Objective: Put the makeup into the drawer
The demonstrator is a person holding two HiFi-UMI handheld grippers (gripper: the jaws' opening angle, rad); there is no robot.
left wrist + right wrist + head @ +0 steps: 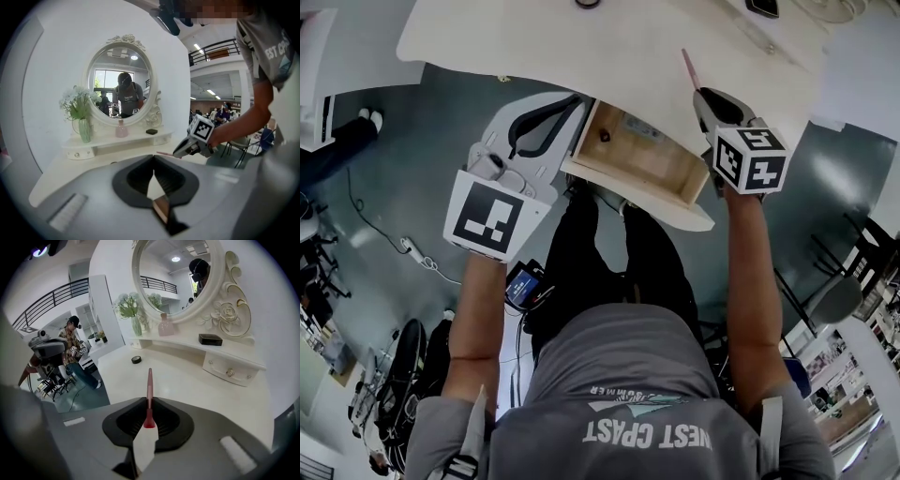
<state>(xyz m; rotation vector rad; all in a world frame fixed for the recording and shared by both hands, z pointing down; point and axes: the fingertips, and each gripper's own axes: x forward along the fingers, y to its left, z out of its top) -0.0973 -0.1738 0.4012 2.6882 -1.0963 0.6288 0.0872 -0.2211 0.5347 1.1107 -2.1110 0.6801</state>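
Both forearms stretched forward. By drawer [642,167]: left gripper [568,105] at its left, jaws closed, empty; right gripper [700,92] at its right, jaws clamped on pink makeup pencil [687,66].

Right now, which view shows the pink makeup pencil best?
Right gripper view: the pink makeup pencil runs full length, clamped in the right tool. Head view shows only its tip; left gripper view, a distant sliver.

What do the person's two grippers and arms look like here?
Both the left gripper and the right gripper have pale grey moulded bodies with black-lined jaws. Each carries a white cube printed with black square markers: the left cube and the right cube. The person wears a grey short-sleeved T-shirt with pale lettering. The forearms are bare, and light straps cross the shoulders.
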